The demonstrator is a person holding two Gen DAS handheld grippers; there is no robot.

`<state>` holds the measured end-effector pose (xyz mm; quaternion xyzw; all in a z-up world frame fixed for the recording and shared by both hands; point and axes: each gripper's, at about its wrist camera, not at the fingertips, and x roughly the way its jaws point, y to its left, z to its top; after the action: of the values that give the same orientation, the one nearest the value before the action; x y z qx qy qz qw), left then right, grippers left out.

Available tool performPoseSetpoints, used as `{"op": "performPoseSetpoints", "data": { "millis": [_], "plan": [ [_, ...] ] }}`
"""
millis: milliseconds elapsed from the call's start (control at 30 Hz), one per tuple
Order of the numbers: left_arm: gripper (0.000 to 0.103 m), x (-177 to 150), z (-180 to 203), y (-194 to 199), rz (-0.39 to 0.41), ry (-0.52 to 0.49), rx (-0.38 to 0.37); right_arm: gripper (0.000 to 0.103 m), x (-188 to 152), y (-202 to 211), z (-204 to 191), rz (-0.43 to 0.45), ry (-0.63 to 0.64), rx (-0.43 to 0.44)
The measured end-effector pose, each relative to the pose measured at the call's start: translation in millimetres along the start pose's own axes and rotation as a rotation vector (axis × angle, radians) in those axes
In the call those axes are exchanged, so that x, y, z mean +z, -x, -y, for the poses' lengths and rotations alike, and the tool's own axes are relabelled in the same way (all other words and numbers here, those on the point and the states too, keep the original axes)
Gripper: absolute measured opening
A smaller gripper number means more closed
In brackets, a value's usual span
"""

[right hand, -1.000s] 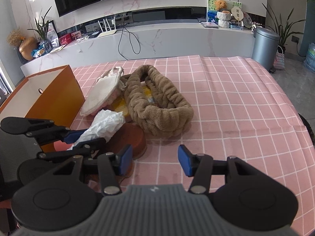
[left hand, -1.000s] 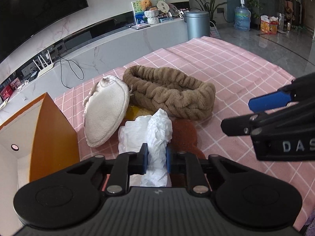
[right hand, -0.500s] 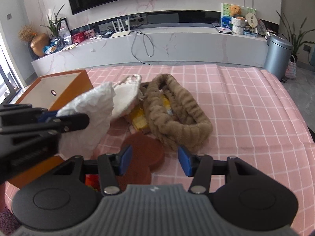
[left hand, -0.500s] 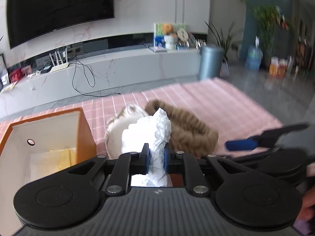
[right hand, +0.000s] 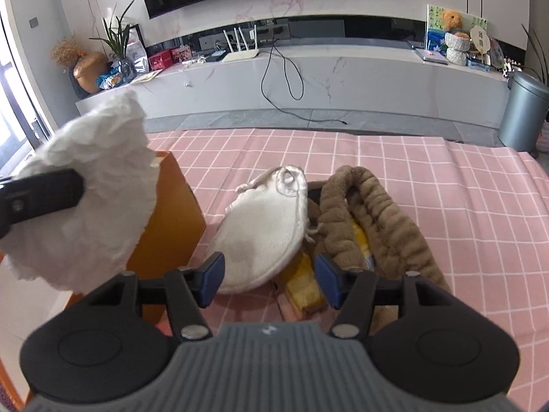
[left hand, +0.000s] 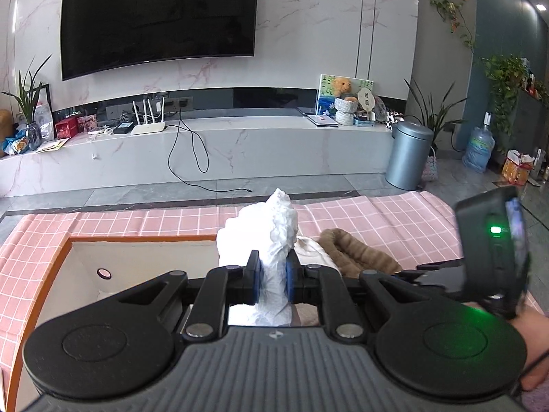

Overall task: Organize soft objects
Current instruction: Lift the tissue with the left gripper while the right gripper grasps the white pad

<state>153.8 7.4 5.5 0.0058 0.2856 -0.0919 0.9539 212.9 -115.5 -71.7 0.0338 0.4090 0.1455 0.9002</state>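
Observation:
My left gripper (left hand: 273,278) is shut on a crumpled white cloth (left hand: 271,237) and holds it up over the open orange box (left hand: 137,257). In the right wrist view the same cloth (right hand: 92,185) hangs at the left, above the box (right hand: 171,219). My right gripper (right hand: 269,279) is open and empty, just above a cream pouch (right hand: 264,233) and a yellow item (right hand: 303,285). A brown braided fabric ring (right hand: 374,216) lies to the right of the pouch on the pink checked cloth.
The pink checked tablecloth (right hand: 463,206) covers the table, with open cloth to the right of the ring. The box stands at the table's left. A marble TV bench (left hand: 240,144) and a grey bin (left hand: 408,158) stand beyond the far edge.
My left gripper lifted the white cloth off the pile and carried it left, over the orange box. My right gripper moved forward over the pouch and stayed open.

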Motion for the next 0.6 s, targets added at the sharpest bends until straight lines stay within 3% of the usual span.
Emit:
{"op": "performPoseSetpoints", "data": {
  "millis": [267,367,433,500,600],
  "plan": [
    [0.015,1,-13,-8,0.006,0.03,0.001,0.058,6,-35,-4,-0.034,0.003,0.008],
    [0.015,0,-16,-8,0.007,0.036,0.002,0.037,5,-40,-4,-0.04,0.012,-0.005],
    [0.016,-2,-16,-6,0.008,0.04,0.004,0.031,4,-40,-5,-0.034,0.018,-0.006],
    [0.016,-2,-18,-6,0.006,0.044,0.006,0.012,3,-36,-7,-0.026,0.035,-0.015],
    [0.016,-2,-19,-4,0.006,0.054,0.007,0.003,3,-29,-8,-0.018,0.039,-0.004]
  ]
}}
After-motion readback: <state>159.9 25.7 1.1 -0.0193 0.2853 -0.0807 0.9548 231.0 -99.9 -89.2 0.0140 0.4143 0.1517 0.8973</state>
